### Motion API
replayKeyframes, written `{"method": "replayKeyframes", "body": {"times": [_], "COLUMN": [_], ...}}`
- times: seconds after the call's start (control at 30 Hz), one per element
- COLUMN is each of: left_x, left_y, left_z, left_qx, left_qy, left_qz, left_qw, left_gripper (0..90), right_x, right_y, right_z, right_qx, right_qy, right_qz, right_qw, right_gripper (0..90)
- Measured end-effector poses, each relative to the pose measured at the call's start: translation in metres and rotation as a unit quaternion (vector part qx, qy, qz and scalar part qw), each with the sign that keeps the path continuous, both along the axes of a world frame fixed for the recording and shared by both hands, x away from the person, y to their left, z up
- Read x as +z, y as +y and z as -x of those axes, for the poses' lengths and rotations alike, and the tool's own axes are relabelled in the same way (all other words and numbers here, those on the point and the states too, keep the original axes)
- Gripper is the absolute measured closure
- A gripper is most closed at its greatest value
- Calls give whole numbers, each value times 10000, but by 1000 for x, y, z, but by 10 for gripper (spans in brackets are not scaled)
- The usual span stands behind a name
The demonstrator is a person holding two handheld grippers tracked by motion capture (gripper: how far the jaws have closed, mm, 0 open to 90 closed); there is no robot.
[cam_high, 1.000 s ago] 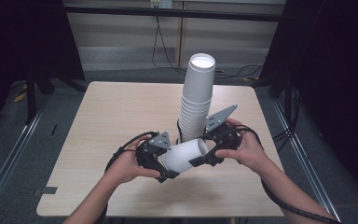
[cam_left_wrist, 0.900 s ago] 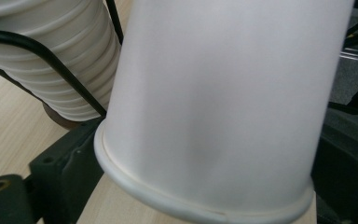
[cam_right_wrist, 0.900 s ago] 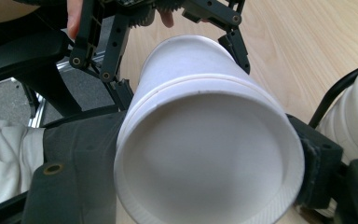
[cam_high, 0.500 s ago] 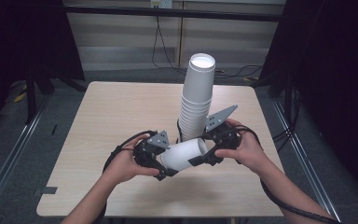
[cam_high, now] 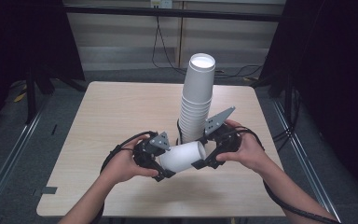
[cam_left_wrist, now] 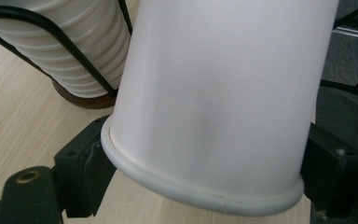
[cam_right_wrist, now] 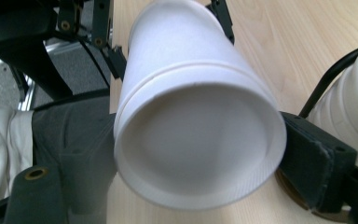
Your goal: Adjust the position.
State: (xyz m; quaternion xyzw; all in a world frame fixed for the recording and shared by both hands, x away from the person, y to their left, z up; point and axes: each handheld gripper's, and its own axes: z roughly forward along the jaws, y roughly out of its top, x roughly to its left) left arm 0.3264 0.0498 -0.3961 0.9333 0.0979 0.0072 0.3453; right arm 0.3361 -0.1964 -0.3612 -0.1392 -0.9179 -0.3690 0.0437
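Observation:
A white paper cup (cam_high: 182,156) lies on its side just above the table, held between both grippers. My left gripper (cam_high: 165,165) is at its rim end. Its jaws have just been closing, and in the left gripper view they press on both sides of the cup (cam_left_wrist: 214,93) near the rolled rim, so my left gripper (cam_left_wrist: 205,177) is shut on it. My right gripper (cam_high: 204,156) is shut on the base end. In the right gripper view the cup (cam_right_wrist: 196,140) shows its recessed bottom between the jaws of my right gripper (cam_right_wrist: 200,172). A seam rings the cup partway along.
A tall stack of white cups (cam_high: 196,102) stands on a brown base (cam_left_wrist: 81,100) right behind the grippers, with a black cable (cam_left_wrist: 51,39) across it. The wooden table (cam_high: 121,112) has free room to the left and at the back. Dark floor surrounds it.
The left jaws look drawn in closer around the cup. Both hands and the cup have stayed where they were.

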Motion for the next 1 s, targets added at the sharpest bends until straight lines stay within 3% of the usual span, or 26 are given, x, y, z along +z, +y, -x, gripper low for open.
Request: {"method": "replayKeyframes", "body": {"times": [0.1,0.23,0.33,0.37,0.4,0.57,0.77,1.0], "left_x": [0,1,2,2,3,2,3,4], "left_y": [-1,-3,-6,-6,-8,-13,-17,-20], "left_z": [0,1,1,1,2,3,6,6], "left_qx": [60,20,-44,-44,-67,-99,-195,-254], "left_qy": [-109,-42,-63,-63,-55,-41,-15,-72], "left_qz": [-219,-323,-598,-598,-698,-858,-954,-1028], "left_qw": [9997,9995,9982,9982,9975,9963,9952,9943], "left_gripper": [157,157,157,157,157,156,156,154], "right_x": [2,7,11,11,13,18,18,14], "right_y": [0,2,6,6,9,16,26,37], "right_z": [1,1,3,3,4,4,6,7], "right_qx": [79,141,273,273,380,495,631,790], "right_qy": [-61,-213,-252,-252,-336,-348,-268,-194], "right_qz": [222,456,754,754,925,1125,1580,1862], "right_qw": [9997,9986,9965,9965,9944,9918,9850,9791], "right_gripper": [184,188,190,190,190,188,189,192]}}
